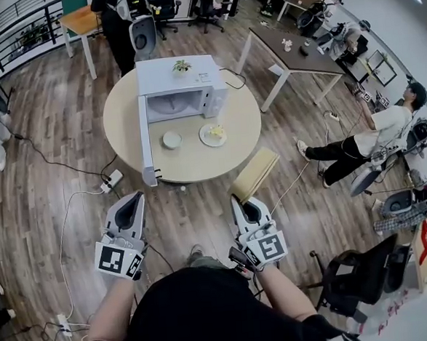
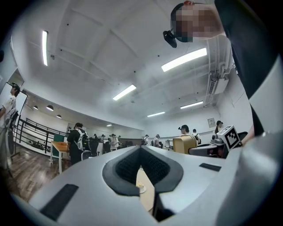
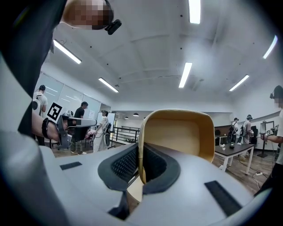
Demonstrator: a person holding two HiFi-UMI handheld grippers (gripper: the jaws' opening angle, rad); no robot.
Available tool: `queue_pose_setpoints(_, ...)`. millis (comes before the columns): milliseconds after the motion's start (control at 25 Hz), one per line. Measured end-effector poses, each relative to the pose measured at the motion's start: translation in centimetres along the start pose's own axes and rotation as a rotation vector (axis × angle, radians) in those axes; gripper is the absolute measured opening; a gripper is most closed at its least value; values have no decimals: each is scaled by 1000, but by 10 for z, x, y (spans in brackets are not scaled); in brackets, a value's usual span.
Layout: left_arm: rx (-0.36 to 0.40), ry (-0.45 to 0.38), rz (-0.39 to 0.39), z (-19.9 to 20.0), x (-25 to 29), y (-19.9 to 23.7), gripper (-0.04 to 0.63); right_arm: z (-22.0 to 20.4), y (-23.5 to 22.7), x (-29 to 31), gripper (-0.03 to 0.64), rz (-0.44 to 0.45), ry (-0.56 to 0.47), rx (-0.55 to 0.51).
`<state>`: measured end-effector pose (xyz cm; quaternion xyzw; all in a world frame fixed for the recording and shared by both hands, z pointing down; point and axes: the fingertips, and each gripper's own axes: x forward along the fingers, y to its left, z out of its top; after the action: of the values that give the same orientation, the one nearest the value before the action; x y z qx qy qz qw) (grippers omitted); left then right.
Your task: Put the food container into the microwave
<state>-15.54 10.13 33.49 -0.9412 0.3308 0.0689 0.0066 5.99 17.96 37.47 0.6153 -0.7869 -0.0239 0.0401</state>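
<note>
A white microwave [image 1: 182,84] stands at the back of the round table [image 1: 234,150], its door [image 1: 146,145] swung wide open toward me on the left. In front of its opening sit a small round pale container [image 1: 172,139] and a plate with yellowish food [image 1: 213,135]. Both grippers hang low by my body, well short of the table. My left gripper [image 1: 136,200] is shut and empty; between its jaws I glimpse the plate [image 2: 140,187]. My right gripper [image 1: 236,202] is shut and empty too.
A tan chair [image 1: 254,172] stands at the table's near right edge and fills the right gripper view [image 3: 181,132]. A small plant [image 1: 182,66] tops the microwave. Cables and a power strip [image 1: 112,182] lie on the wooden floor at left. Desks and people surround the area.
</note>
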Motion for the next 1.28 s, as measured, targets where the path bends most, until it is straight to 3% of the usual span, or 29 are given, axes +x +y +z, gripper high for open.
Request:
queue_pose_setpoints(880,34,7,90,-17,93,-35,18,-22,-95,34,25,137,-25,18)
queue_pose_setpoints(1280,44,29,95,-22,112,-42,18,-34,-114,36,25,143,-23,42)
